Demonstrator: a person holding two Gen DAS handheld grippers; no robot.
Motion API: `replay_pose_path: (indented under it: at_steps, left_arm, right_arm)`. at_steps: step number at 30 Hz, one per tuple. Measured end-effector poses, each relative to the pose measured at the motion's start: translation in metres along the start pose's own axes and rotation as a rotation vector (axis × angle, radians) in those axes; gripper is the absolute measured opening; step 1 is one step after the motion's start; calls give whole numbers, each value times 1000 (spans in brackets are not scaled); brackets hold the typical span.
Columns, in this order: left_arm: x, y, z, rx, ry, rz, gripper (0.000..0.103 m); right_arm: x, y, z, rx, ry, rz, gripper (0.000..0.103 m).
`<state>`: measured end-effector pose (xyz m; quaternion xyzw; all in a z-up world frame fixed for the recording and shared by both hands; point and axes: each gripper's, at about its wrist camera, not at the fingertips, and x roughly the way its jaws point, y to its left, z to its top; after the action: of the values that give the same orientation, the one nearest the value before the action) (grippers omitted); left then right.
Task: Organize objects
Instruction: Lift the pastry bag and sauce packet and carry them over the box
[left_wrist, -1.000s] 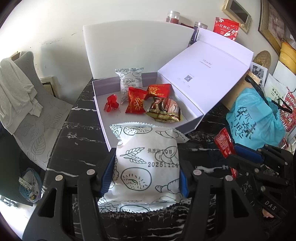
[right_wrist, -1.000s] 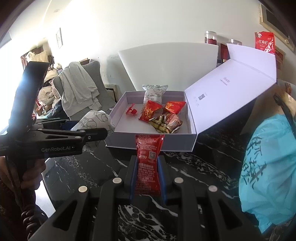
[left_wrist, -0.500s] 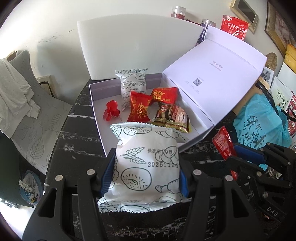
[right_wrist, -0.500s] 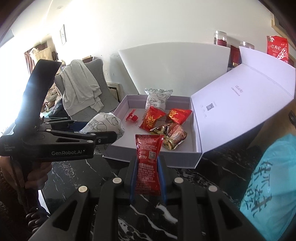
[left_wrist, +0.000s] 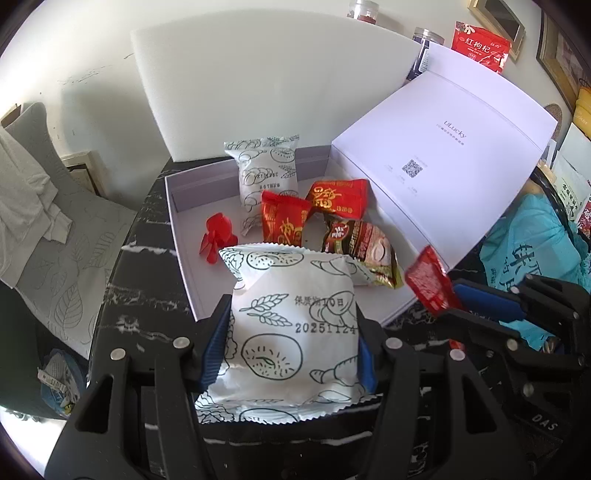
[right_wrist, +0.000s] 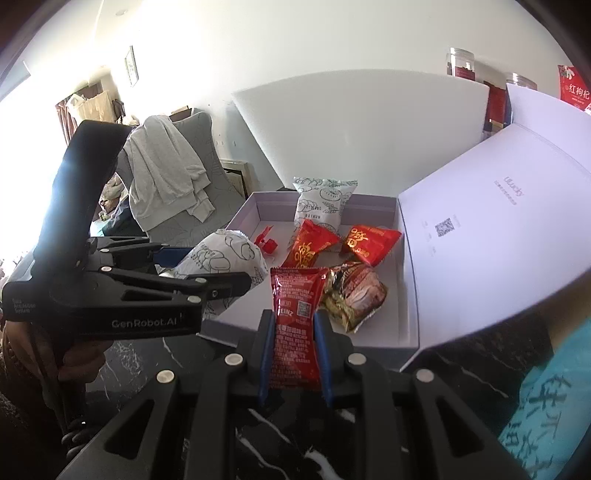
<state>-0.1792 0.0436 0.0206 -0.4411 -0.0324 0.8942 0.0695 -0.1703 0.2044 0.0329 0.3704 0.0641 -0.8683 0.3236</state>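
Note:
My left gripper (left_wrist: 291, 332) is shut on a white snack packet (left_wrist: 295, 325) printed with bread drawings, held over the near edge of an open white box (left_wrist: 184, 236). My right gripper (right_wrist: 293, 339) is shut on a red ketchup sachet (right_wrist: 295, 325), just before the box's (right_wrist: 321, 341) front wall. Inside the box lie a second white packet (left_wrist: 266, 173), two red packets (left_wrist: 284, 218) (left_wrist: 341, 197), a brown-gold wrapped snack (left_wrist: 360, 245) and a small red clip (left_wrist: 216, 238). The right gripper (left_wrist: 454, 302) with its sachet (left_wrist: 428, 278) shows in the left wrist view. The left gripper (right_wrist: 218, 273) shows in the right wrist view.
The box's lid (left_wrist: 443, 162) stands open to the right, and a white foam board (left_wrist: 266, 92) leans behind it. A teal plastic bag (left_wrist: 535, 251) lies right of the box on the black marble table (left_wrist: 122, 295). A grey chair with a sweater (right_wrist: 166, 177) stands to the left.
Both grippers have moved forward toward the box with their packets; the box looks larger and nearer in both views. Neither grip has changed.

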Motion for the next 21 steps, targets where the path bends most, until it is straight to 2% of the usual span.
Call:
replay_pose_path:
  at_steps: [8, 21]
  left_arm:
    - [13, 4, 15, 5, -2, -4, 56]
    - [18, 12, 53, 23, -64, 18, 56]
  right_arm:
    - [18, -13, 22, -12, 3, 9, 21]
    - [30, -21, 63, -60, -32, 9, 21]
